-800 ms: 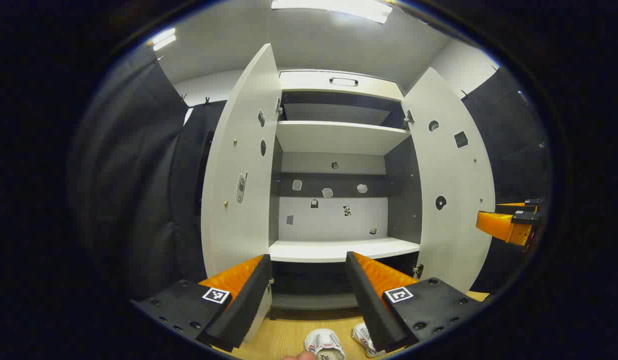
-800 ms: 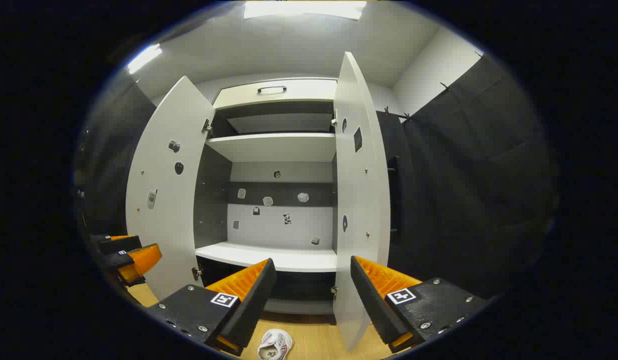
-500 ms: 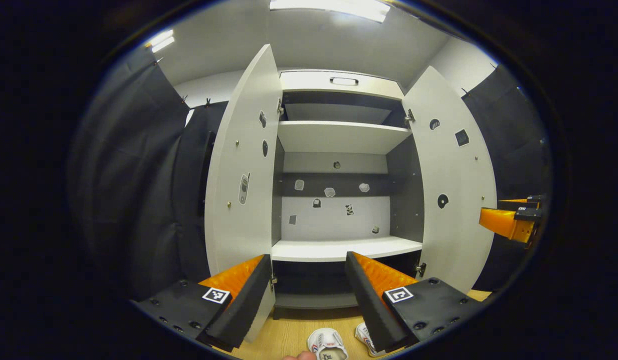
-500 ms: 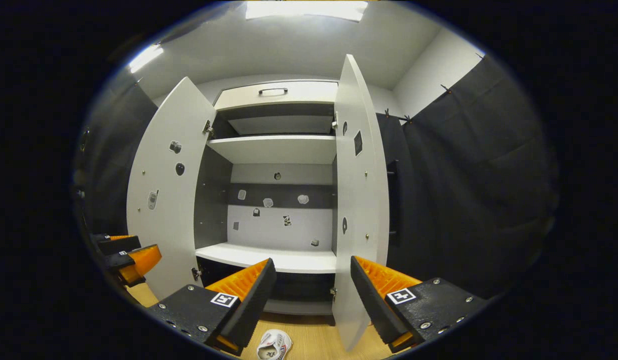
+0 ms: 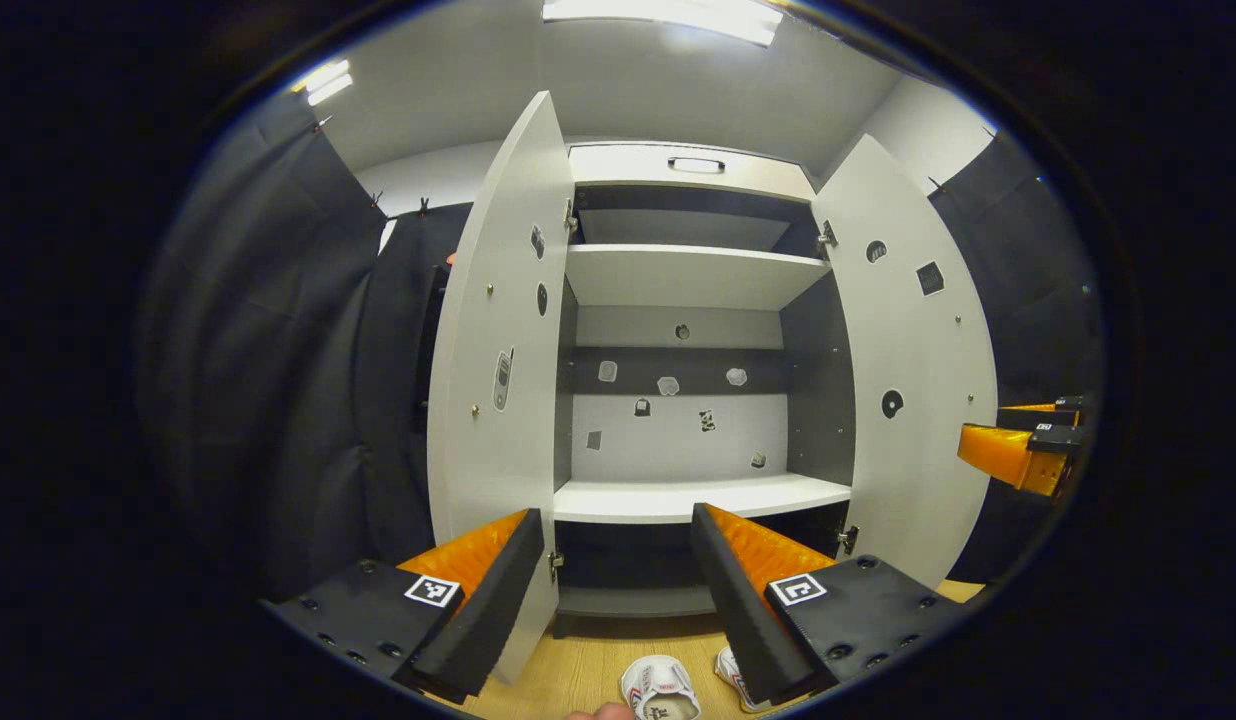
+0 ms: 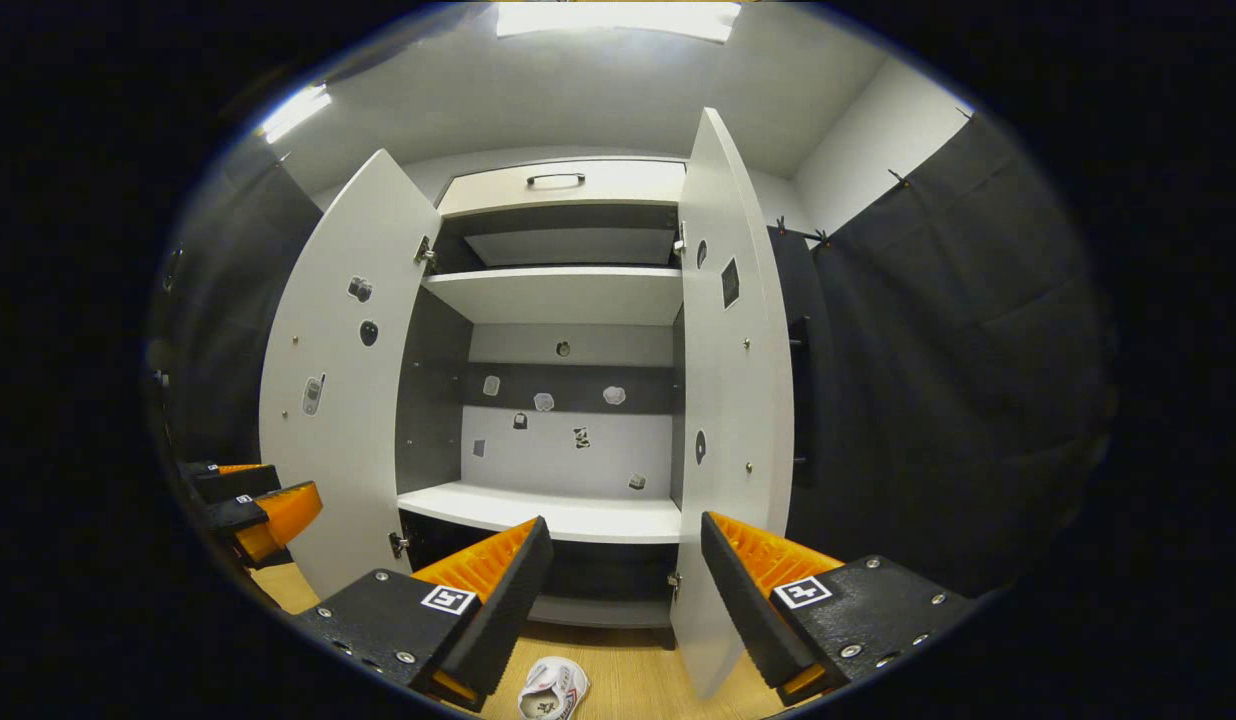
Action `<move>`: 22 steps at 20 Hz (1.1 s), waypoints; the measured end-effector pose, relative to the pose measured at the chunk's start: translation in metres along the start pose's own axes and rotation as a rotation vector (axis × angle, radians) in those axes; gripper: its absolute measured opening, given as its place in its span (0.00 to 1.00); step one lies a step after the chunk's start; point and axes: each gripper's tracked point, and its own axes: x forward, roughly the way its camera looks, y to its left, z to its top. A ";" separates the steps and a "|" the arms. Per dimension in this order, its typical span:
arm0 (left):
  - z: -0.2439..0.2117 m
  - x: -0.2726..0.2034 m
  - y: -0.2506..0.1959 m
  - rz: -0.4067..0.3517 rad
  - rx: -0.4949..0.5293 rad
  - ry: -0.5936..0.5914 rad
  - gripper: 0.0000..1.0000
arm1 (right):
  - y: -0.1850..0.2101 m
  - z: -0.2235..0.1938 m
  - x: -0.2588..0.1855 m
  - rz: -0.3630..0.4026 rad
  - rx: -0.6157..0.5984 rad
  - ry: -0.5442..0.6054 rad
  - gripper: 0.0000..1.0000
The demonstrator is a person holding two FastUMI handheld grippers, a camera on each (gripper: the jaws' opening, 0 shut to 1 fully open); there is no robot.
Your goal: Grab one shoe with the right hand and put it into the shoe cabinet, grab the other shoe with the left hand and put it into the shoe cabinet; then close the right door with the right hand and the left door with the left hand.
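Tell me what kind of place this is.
Likely a staged recording booth, not a home: a white shoe cabinet with both doors open, black cloth walls, and a pair of white shoes on a wood floor.

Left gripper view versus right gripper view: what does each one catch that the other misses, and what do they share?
Left gripper view: a shoe beside a second shoe on the wooden floor, a fingertip at the bottom edge, and the right gripper far right. Right gripper view: one shoe on the floor and the left gripper far left. Shared: the shoe cabinet with both doors open, and each camera's own gripper open, holding nothing.
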 end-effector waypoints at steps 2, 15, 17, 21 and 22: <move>0.000 0.000 0.000 -0.002 0.003 0.000 0.96 | 0.000 0.002 0.003 0.000 -0.003 -0.006 0.92; -0.003 0.000 -0.002 -0.009 0.014 0.004 0.96 | 0.030 -0.085 0.031 0.053 -0.063 0.146 0.93; -0.004 0.001 -0.001 -0.009 0.010 0.006 0.96 | 0.035 -0.122 0.034 0.064 -0.076 0.215 0.92; -0.006 0.000 0.001 -0.005 0.014 0.010 0.96 | 0.049 -0.202 0.033 0.099 -0.074 0.368 0.93; -0.008 0.000 0.000 -0.005 0.014 0.012 0.96 | 0.052 -0.223 0.031 0.108 -0.076 0.409 0.93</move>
